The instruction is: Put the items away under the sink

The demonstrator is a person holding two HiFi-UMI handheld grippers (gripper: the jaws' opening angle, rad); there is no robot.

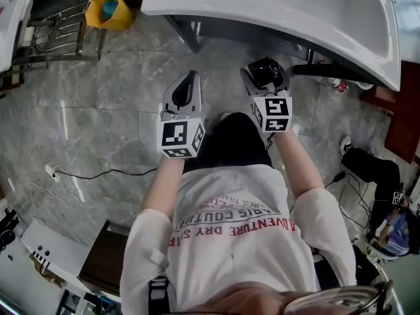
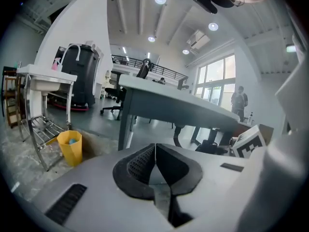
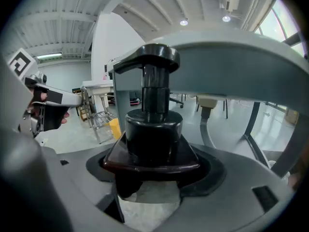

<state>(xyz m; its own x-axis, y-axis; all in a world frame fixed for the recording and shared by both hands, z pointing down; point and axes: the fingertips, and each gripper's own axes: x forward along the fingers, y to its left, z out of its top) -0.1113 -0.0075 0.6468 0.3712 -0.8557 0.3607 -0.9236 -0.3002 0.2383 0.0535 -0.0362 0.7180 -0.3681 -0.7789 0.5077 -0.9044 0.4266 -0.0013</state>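
Note:
My right gripper (image 1: 266, 77) is shut on a black pump bottle (image 3: 153, 129), whose dark brown shoulders rest between the jaws and whose pump head (image 3: 147, 57) points up toward the sink's underside. In the head view the bottle (image 1: 268, 75) hangs just in front of the white sink (image 1: 341, 25). My left gripper (image 1: 189, 87) is shut with nothing between its black pads (image 2: 140, 166), and it floats over the marble floor left of the right gripper.
A yellow bin (image 1: 108, 10) with a blue object inside stands by a metal rack (image 1: 56, 31) at the far left. Dark sink legs (image 1: 184, 31) and a red-white bottle (image 1: 336, 84) lie under the sink. A black bag (image 1: 374, 169) sits at right.

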